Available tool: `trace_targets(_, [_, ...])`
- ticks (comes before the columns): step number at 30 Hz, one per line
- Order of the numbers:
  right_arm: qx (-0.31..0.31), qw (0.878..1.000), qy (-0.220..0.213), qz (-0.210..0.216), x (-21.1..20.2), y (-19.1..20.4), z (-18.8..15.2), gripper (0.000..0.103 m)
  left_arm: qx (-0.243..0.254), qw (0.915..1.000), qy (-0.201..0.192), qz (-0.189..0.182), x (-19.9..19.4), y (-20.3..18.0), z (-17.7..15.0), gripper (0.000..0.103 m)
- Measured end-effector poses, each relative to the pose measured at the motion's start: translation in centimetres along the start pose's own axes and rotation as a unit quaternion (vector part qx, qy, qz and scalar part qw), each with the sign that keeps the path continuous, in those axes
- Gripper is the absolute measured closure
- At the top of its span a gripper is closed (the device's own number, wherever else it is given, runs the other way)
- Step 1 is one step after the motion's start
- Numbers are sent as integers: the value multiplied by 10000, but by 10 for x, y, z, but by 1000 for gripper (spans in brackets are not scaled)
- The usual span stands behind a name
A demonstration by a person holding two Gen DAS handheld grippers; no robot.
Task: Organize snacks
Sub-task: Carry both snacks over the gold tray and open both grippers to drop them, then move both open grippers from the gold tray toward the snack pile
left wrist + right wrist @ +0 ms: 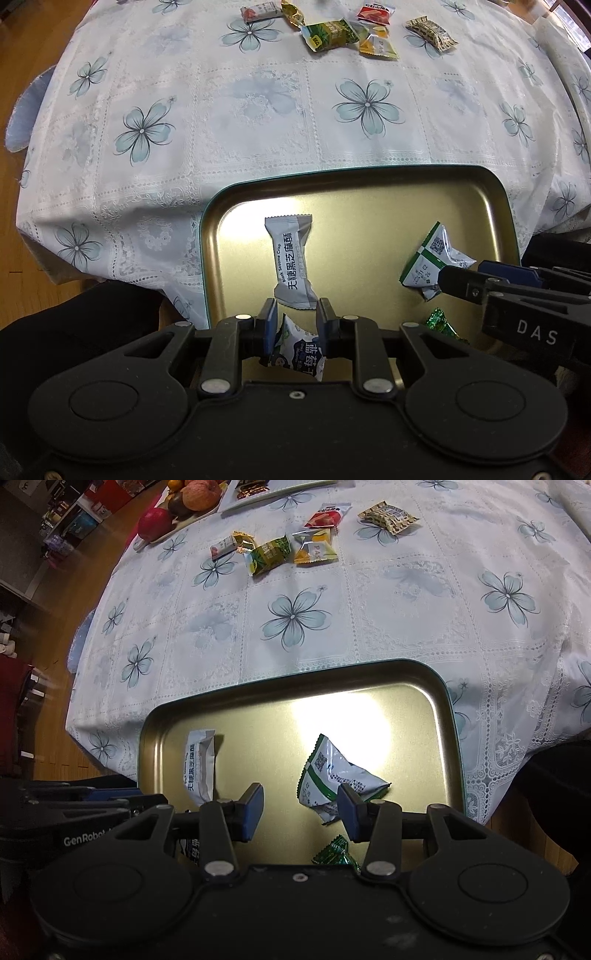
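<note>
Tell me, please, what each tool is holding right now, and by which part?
The left tool pinches a small white-and-navy snack packet across its upper half. The right tool is open, holding nothing; a green-and-white packet lies beside one finger.

The crinkled green foil candy (334, 853) lies half hidden behind the gripper body. The red and orange fruit (184, 498) is cut off by the top edge

Four wrapped snacks (293, 263) in tray (354, 177)
</note>
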State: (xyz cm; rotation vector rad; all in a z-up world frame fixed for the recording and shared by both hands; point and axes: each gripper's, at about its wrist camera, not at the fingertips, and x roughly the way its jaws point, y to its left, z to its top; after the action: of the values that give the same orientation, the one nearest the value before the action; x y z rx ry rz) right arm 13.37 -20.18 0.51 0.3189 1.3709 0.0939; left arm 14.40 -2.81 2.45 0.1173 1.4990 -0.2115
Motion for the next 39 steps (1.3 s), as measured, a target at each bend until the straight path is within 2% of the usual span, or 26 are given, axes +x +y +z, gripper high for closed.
trace_targets(25, [199,9997,-133,0,2,-6,54,56,-3,9988,-429,214,0,-3,49,72])
trace_targets(39, [497,9985,-115,-205,15,-29,107,55,-473,9972,-572,79,11,23,96,72])
